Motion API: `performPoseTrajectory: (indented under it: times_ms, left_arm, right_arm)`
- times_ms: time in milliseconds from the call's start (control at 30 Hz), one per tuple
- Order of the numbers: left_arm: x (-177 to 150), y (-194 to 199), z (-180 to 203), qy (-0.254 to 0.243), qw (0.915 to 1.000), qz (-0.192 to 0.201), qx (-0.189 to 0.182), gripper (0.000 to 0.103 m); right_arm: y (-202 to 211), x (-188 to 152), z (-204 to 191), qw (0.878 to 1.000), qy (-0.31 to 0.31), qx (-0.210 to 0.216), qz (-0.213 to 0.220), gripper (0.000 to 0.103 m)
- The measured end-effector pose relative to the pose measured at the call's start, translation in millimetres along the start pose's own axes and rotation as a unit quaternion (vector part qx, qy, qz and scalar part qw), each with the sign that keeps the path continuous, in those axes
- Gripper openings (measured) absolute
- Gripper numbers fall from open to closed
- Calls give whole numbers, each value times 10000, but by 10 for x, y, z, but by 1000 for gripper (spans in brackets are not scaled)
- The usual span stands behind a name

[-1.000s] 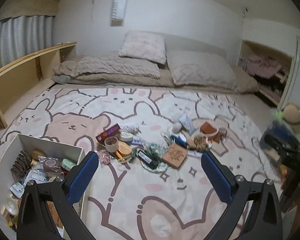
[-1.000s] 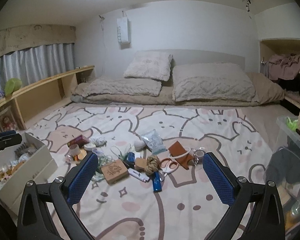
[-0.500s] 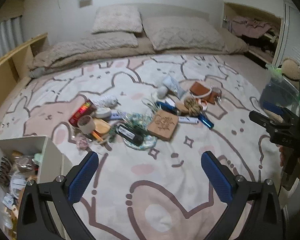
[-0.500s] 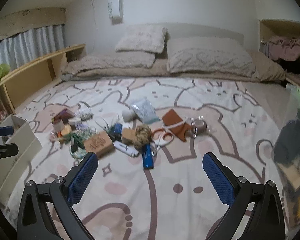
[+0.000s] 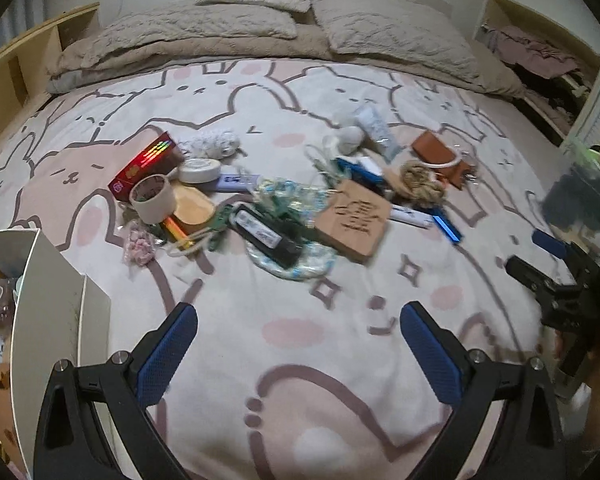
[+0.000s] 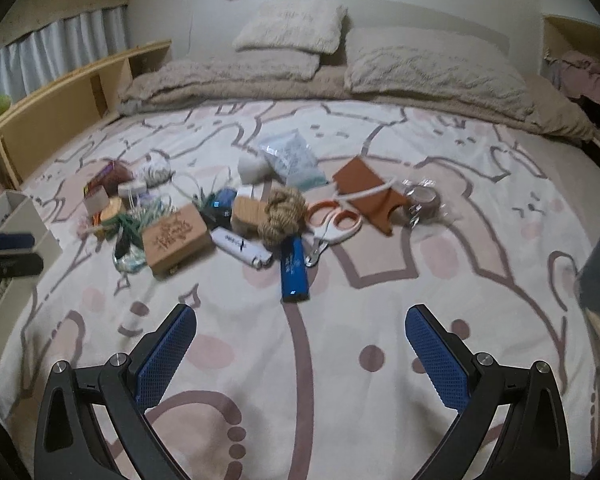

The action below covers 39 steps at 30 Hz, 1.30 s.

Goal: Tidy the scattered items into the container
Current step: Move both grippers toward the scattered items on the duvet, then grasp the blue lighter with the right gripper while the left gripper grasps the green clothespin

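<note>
Small items lie scattered on the bunny-print bedspread: a wooden box [image 5: 354,220] [image 6: 178,238], a tape roll [image 5: 153,198], a red packet [image 5: 146,164], a rope knot [image 6: 282,216], orange-handled scissors [image 6: 334,222], a blue bar [image 6: 294,270] and a brown leather pouch [image 6: 370,196]. The white container [image 5: 46,300] stands at the left edge with things inside it. My left gripper [image 5: 298,350] hangs open over bare bedspread in front of the pile. My right gripper [image 6: 300,354] is open too, nearer the blue bar, holding nothing.
Pillows and a folded beige duvet [image 6: 340,76] fill the far end of the bed. A wooden shelf [image 6: 60,112] runs along the left side. A clear bin [image 5: 576,200] sits at the right edge. A hand's skin shows at lower right in the left wrist view.
Both grippers have tilted down and moved in toward the pile, which now looks larger and closer. Neither has touched anything; the jaws stay wide apart.
</note>
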State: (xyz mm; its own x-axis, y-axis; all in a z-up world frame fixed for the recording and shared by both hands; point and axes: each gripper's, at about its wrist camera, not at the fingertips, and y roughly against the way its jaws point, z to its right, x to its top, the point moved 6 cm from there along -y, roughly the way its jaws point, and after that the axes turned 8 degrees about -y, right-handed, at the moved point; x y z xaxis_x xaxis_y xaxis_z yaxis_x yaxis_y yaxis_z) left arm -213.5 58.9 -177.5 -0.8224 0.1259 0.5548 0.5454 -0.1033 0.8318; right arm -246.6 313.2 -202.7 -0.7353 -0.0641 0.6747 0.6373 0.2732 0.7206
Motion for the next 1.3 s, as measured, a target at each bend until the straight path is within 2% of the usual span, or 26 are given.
performPoseTrajectory:
  times_ms: [133, 200, 233, 400, 567, 733, 800, 933, 1000, 1133, 1200, 1300]
  left_arm:
    - [53, -124, -211, 183, 9998, 48, 98, 100]
    - [67, -199, -295, 234, 9996, 69, 143, 91]
    - [70, -237, -328, 234, 9996, 46, 156, 90]
    - [60, -415, -419, 40, 9995, -63, 304, 88]
    - [101, -525, -556, -305, 9973, 44, 666, 87]
    - [132, -641, -681, -314, 9969, 7, 717, 86]
    - [136, -696, -723, -272, 9973, -34, 684, 80]
    - [126, -762, -814, -48, 9981, -75, 617, 78]
    - [109, -787, -840, 23, 9981, -107, 610, 71]
    - [76, -824, -905, 133, 9977, -177, 641, 68]
    - [80, -820, -917, 187, 9979, -148, 608, 61]
    - [91, -815, -907, 202, 9981, -122, 569, 59]
  right_arm:
    - [-180, -83, -32, 9995, 136, 2, -302, 103]
    - [-264, -129, -43, 9987, 204, -4, -457, 103]
    - [-305, -155, -43, 9983, 229, -8, -533, 103]
    - [-429, -236, -9, 9968, 220, -25, -762, 103]
    - [-562, -355, 56, 9943, 176, -42, -1048, 103]
    - [-605, -394, 38, 9940, 334, -152, -1030, 103]
    - [-621, -395, 53, 9940, 291, -117, -1048, 103]
    - [-644, -392, 51, 9949, 283, -132, -958, 103]
    - [-674, -375, 46, 9954, 253, -106, -913, 103]
    - [-750, -322, 47, 9956, 192, -70, -913, 103]
    - [-789, -291, 38, 9956, 201, -95, -912, 103]
    - [-879, -219, 50, 9955, 117, -76, -937, 103]
